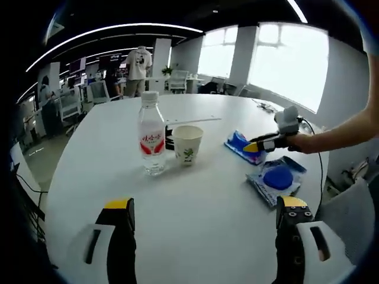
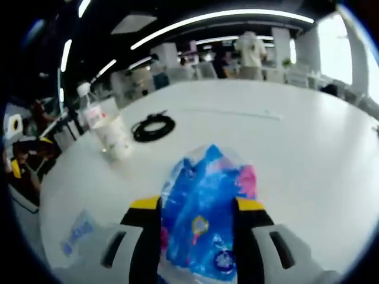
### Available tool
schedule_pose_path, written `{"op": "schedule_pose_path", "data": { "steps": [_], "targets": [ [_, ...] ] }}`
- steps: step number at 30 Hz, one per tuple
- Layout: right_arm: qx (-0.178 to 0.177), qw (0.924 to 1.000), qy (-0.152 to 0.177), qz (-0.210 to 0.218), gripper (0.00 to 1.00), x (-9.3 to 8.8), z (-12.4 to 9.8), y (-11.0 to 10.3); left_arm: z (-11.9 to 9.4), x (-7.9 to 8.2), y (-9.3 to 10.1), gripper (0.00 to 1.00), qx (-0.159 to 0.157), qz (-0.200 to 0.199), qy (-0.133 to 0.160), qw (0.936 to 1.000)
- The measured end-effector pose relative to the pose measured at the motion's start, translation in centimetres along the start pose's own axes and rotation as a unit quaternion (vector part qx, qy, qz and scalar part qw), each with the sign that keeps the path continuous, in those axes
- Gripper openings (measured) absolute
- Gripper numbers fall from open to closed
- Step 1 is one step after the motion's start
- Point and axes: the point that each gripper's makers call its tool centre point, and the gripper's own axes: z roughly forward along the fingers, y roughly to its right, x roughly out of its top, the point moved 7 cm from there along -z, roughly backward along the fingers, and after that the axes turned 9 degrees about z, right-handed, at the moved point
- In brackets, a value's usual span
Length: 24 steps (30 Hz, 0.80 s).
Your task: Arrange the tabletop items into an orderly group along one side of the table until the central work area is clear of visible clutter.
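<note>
A clear water bottle (image 1: 151,135) with a red label stands upright on the round white table (image 1: 195,236). A paper cup (image 1: 188,144) stands right beside it. My left gripper (image 1: 206,207) is open over the near table edge, holding nothing. My right gripper (image 1: 263,144) comes in from the right, held by a person's arm, its jaws shut on a blue plastic packet (image 1: 238,144). In the right gripper view the blue packet (image 2: 204,213) sits between the jaws of my right gripper (image 2: 198,204). A second blue packet (image 1: 277,177) lies flat near the right edge.
A black coiled cable (image 2: 153,127) lies behind the paper cup (image 2: 112,139) and the bottle (image 2: 89,109). A thin white strip (image 1: 189,120) lies further back. The second packet (image 2: 74,234) lies near the table edge. Office chairs, desks and a standing person (image 1: 139,68) are beyond the table.
</note>
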Motion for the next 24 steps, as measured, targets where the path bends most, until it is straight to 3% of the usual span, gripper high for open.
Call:
{"op": "schedule_pose_path", "data": {
  "steps": [6,8,11,15,20,24],
  "targets": [
    [0.004,0.9997,-0.005,-0.025,0.09,0.0,0.0,0.2,-1.4,0.4,-0.6,1.00,0.009,0.001,0.003,1.0000],
    [0.000,0.9984,-0.005,-0.057,0.00,0.1,-0.1,0.4,-1.8,0.4,-0.7,1.00,0.011,-0.001,0.002,0.9999],
    [-0.001,0.9972,-0.008,-0.074,0.00,0.1,-0.2,0.4,-2.5,0.3,-0.7,1.00,0.015,0.001,0.001,0.9999],
    [0.007,0.9982,-0.010,-0.059,0.00,0.4,-0.4,0.6,-3.1,0.2,-0.6,1.00,0.017,0.000,-0.001,0.9999],
    [0.038,0.9953,0.015,-0.088,0.00,1.9,-1.1,0.6,-3.3,0.0,-0.6,1.00,0.018,-0.005,0.001,0.9998],
    [0.060,0.9836,0.019,-0.169,0.00,3.3,-1.5,1.3,-3.2,-0.2,-0.5,1.00,0.017,-0.006,0.000,0.9998]
  ]
}}
